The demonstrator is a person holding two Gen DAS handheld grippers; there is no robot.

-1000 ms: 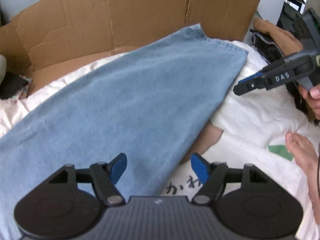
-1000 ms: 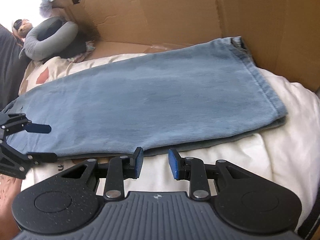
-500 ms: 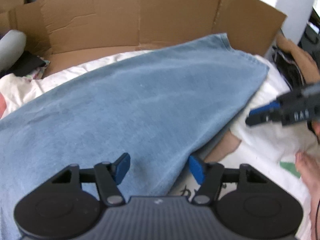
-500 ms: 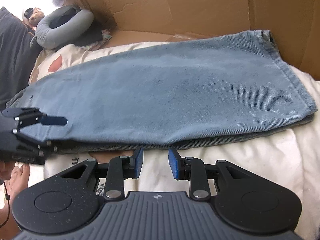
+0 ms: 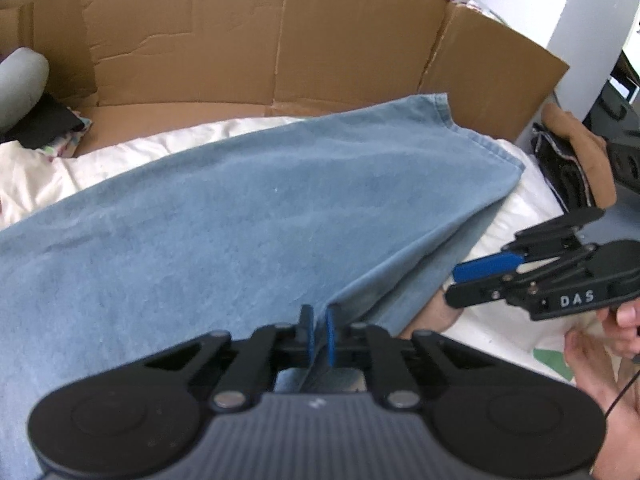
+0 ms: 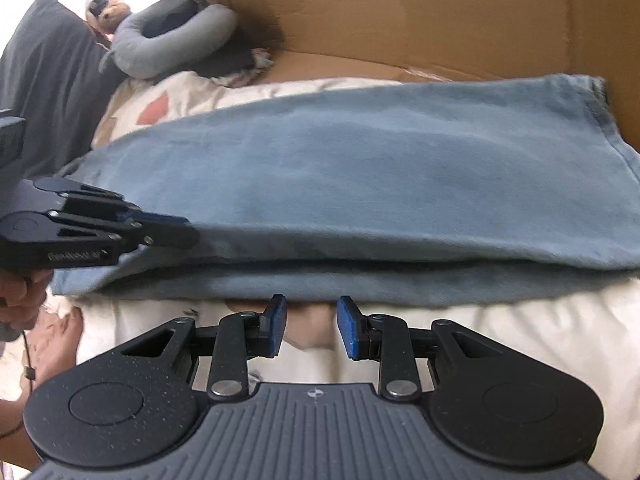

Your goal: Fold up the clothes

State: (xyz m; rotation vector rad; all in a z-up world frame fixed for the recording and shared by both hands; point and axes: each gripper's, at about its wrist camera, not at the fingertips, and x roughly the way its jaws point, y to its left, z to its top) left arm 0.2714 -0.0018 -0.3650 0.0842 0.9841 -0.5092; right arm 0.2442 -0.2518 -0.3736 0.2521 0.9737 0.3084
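Note:
A pair of light blue jeans lies folded lengthwise across white bedding, hem toward the cardboard at the back. My left gripper is at the jeans' near edge, its jaws closing on it, the top layer of denim pinched between the blue pads. From the right wrist view the left gripper shows at the left, clamped on that same edge of the jeans. My right gripper hovers just short of the near edge with a moderate gap and nothing between its fingers. It also appears as the right gripper beside the fold.
A tall cardboard wall stands behind the bed. A grey neck pillow and a dark cushion lie at the far left. A person's bare foot rests on the bedding at the right, near a brown bundle.
My left jaws went from wide apart to closed on the jeans' near edge. The right gripper slid along that edge, closer to the left one, its gap unchanged.

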